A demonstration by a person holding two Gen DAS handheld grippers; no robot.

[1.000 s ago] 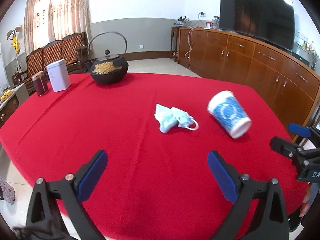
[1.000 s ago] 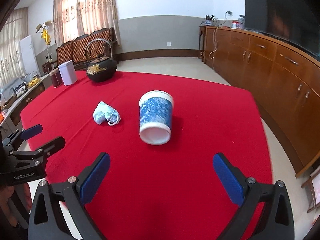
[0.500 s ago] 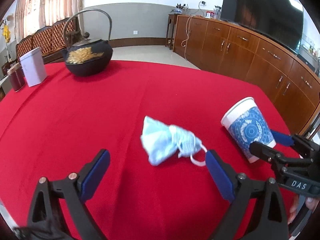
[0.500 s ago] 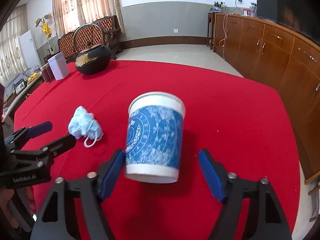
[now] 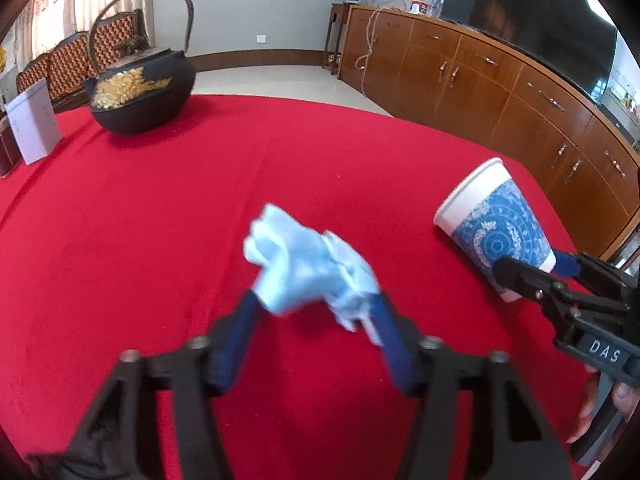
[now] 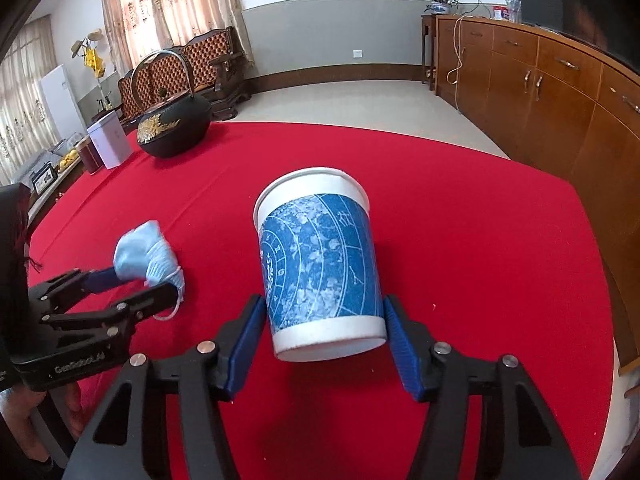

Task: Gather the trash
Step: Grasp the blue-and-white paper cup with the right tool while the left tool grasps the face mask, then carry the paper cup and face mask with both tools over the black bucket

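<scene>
L gripper point(image 5: 316, 308): my blue pads sit on both sides of the crumpled face mask point(image 5: 308, 268), light blue, clamped on it. Mask bunches up above the pad tips, a bit blurred in L wrist view. From R wrist view the mask point(image 6: 146, 254) pokes out past my L gripper point(image 6: 132, 284), one white ear loop dangling under the near finger. Can't tell whether mask is off the cloth or touching it.

R gripper point(image 6: 324, 320): pads pressed on the lower sides of the paper cup point(image 6: 320, 264), one each side, closed on it. Cup is white w/ blue floral band, lying tilted, base toward my cam, open rim pointing away toward the far side of the table. L wrist view shows same cup point(image 5: 496, 224) at right, rim up-left, base end between the fingers of my R gripper point(image 5: 532, 268). Cup's lower edge looks close to the cloth; contact unclear.

Mask and cup well apart, mask to the L of cup.

Table w/ red cloth point(image 6: 460, 220) under both. Far L corner: black iron kettle point(image 5: 140, 92) w/ gold pattern and hoop handle, upright. Beside it a white tin point(image 6: 110, 140) and a dark brown jar point(image 6: 88, 154), near table edge.

Beyond table: wood cabinets point(image 5: 500, 80) along R wall, TV point(image 5: 532, 20) on top. Carved bench point(image 6: 192, 60) and curtains point(image 6: 168, 4) at back L.
</scene>
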